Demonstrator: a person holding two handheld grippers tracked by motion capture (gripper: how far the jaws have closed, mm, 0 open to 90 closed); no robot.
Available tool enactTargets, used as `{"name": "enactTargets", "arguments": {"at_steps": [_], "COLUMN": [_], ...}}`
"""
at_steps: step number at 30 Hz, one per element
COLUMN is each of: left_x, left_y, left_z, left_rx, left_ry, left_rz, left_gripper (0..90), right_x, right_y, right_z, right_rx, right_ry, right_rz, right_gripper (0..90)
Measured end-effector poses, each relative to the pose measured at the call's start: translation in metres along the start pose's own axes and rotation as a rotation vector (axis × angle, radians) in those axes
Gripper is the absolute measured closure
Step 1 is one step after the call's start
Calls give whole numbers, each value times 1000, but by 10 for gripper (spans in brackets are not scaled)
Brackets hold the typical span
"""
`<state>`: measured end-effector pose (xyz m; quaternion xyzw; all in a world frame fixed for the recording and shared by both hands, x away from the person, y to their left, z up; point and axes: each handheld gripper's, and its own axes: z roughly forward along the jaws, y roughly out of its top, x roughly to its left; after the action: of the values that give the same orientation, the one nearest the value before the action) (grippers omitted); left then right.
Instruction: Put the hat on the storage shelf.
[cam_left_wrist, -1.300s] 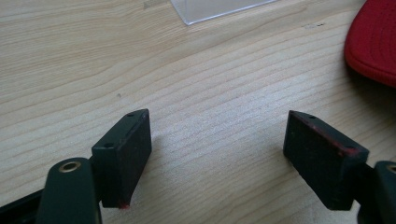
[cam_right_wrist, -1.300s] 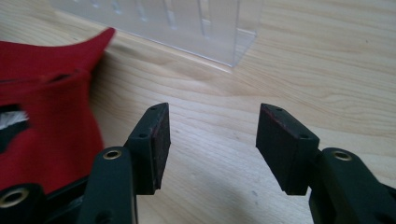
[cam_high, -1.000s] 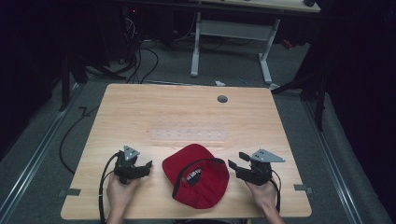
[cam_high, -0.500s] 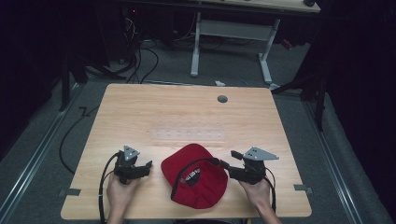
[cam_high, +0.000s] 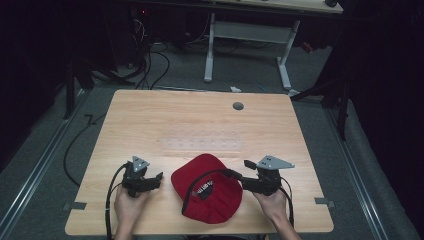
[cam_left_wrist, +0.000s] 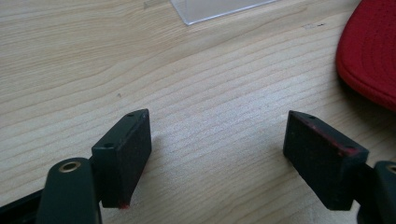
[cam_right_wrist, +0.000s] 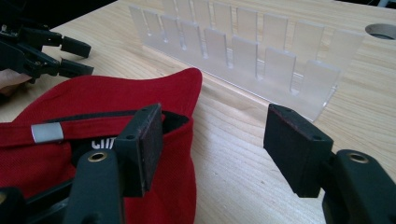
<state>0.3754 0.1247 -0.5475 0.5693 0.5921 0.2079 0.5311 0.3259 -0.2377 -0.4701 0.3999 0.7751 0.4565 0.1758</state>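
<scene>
While the red cap lies upside down near the desk front edge, bare wood stretches behind; right gripper jaws, spread, apparently straddle its rim, left gripper jaws gape beside it.

red cap, open right tool, clear rack

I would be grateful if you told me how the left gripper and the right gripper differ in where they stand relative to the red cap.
The left gripper stands apart from the red cap, with bare wood between its open fingers; the right gripper reaches the cap's rim, one finger over the opening by the strap. The left gripper points at the cap's left side, the right gripper at its right side. Both are open, hand-held and low over the wooden table.
</scene>
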Motion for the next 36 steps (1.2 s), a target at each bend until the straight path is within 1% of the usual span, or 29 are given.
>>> {"name": "enactTargets", "arguments": {"at_steps": [3, 7, 9, 12, 14, 15, 18, 20, 24, 28, 32, 36], "left_x": [0, 0, 0, 0, 0, 0, 0, 0, 0, 0, 0, 0], "left_y": [0, 0, 0, 0, 0, 0, 0, 0, 0, 0, 0, 0], "left_z": [0, 0, 0, 0, 0, 0, 0, 0, 0, 0, 0, 0], "left_rx": [0, 0, 0, 0, 1, 0, 0, 0, 0, 0, 0, 0], "left_ry": [0, 0, 0, 0, 0, 0, 0, 0, 0, 0, 1, 1], "left_rz": [0, 0, 0, 0, 0, 0, 0, 0, 0, 0, 0, -1], "left_gripper": [238, 237, 237, 237, 237, 237, 238, 237, 237, 237, 237, 237], "right_x": [1, 5, 5, 6, 7, 7, 6, 5, 1, -1, -1, -1], "right_y": [3, 6, 7, 7, 6, 6, 3, 1, -4, -8, -8, -9], "right_z": [1, 7, 11, 20, 31, 31, 40, 46, 56, 63, 65, 66], "right_rx": [-2, 20, 26, 58, 92, 92, 120, 140, 166, 184, 185, 189], "right_ry": [6, 18, 29, 32, 49, 49, 61, 68, 96, 110, 117, 136], "right_rz": [-6, -23, -24, -25, -18, -18, -15, 0, 29, 44, 32, 22], "right_gripper": [369, 357, 349, 345, 344, 344, 349, 358, 404, 468, 545, 643]}}
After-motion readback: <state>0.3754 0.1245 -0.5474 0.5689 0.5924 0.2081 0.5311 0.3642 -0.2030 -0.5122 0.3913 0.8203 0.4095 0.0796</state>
